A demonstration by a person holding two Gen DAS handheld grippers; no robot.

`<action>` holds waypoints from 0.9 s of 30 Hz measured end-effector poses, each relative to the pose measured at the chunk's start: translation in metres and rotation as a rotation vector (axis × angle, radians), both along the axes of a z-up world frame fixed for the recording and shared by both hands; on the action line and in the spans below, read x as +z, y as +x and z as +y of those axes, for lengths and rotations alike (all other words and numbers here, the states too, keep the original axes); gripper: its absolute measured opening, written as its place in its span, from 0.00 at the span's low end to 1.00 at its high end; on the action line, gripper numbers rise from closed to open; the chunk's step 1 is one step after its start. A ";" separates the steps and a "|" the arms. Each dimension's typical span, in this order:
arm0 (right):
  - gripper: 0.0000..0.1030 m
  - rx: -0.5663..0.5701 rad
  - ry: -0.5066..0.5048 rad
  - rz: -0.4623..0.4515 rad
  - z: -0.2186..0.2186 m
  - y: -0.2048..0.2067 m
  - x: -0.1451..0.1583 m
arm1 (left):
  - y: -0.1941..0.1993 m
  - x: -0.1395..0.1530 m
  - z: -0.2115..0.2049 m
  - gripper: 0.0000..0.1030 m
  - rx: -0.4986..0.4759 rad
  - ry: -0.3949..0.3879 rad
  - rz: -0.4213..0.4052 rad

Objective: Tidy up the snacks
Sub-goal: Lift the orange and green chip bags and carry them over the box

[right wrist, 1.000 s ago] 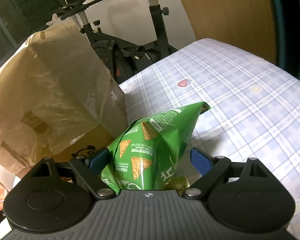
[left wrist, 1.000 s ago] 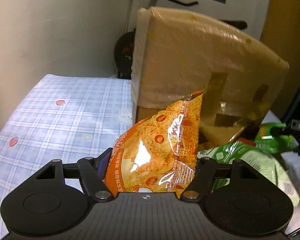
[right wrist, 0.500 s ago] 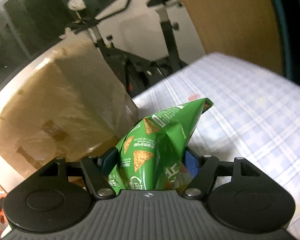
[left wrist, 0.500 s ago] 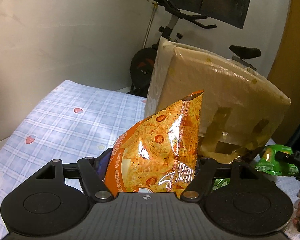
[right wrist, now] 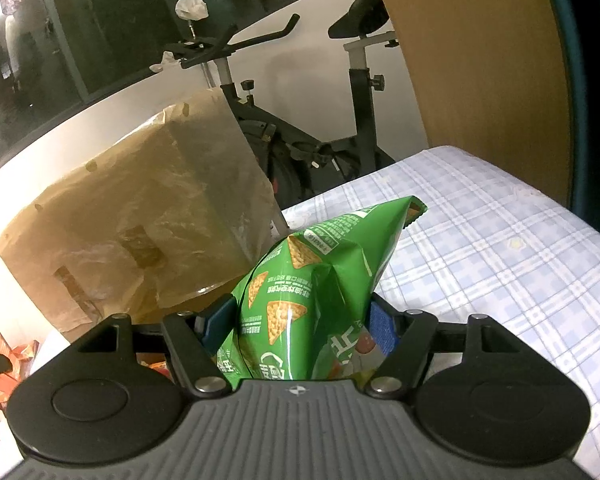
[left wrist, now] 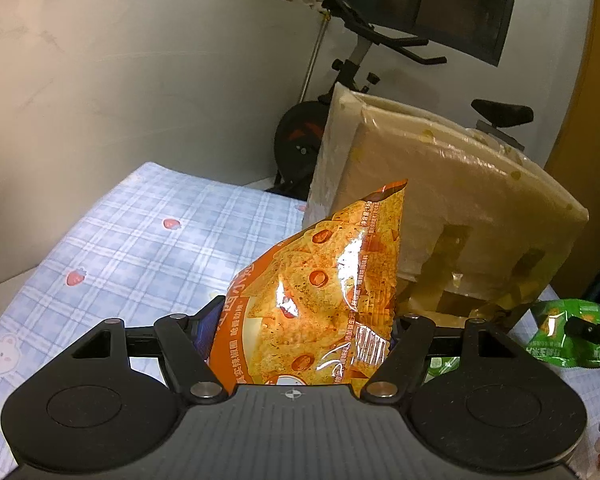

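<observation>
Orange bag: a glossy orange crisp packet printed with square crackers [left wrist: 320,292] stands up between the jaws of the left gripper [left wrist: 300,328], clear of the cloth, its sealed top corner pointing at the box.
Green bag: a shiny green packet printed with triangular corn chips [right wrist: 304,300] sits the same way in the right gripper [right wrist: 300,320], also lifted off the surface; in the left wrist view it shows low at the right edge [left wrist: 564,332].
Why held so: both packets are pinched near their lower end, so the puffed bodies stick out forward and stay visible; this probably keeps them free to be dropped in somewhere top first.
Left gripper: jaws stand fairly wide apart yet press both sides of the orange bag, which bulges between the blue pads; it is gripping the bag.
Right gripper: blue pads [right wrist: 382,326] bear on both flanks of the green bag and crease it; the bag is gripped.
Likely destination: a tall cardboard box wrapped in cloudy plastic film [left wrist: 440,208] stands at the far edge of the surface between the two views; I judge the packets are headed there, though its opening is not visible.
Surface: a blue-and-white checked cloth with small strawberry prints [left wrist: 140,248] covers it.
Behind: a black exercise bike [right wrist: 300,120] against the pale wall.
</observation>
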State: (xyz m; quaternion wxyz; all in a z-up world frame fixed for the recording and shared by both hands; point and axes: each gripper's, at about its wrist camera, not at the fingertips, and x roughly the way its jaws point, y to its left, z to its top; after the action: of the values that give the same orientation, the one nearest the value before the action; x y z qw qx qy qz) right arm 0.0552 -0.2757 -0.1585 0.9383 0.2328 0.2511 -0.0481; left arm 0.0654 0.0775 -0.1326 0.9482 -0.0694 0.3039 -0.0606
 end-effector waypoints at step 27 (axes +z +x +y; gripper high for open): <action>0.69 -0.105 -0.102 -0.128 -0.014 -0.019 0.079 | 0.008 0.074 -0.005 0.72 0.033 -0.046 -0.148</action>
State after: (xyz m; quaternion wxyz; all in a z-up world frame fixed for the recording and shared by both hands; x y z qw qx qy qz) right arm 0.0363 -0.2898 -0.0790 0.9593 0.2001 0.1752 -0.0949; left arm 0.0733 0.0726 -0.0589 0.9671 -0.0914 0.2306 -0.0569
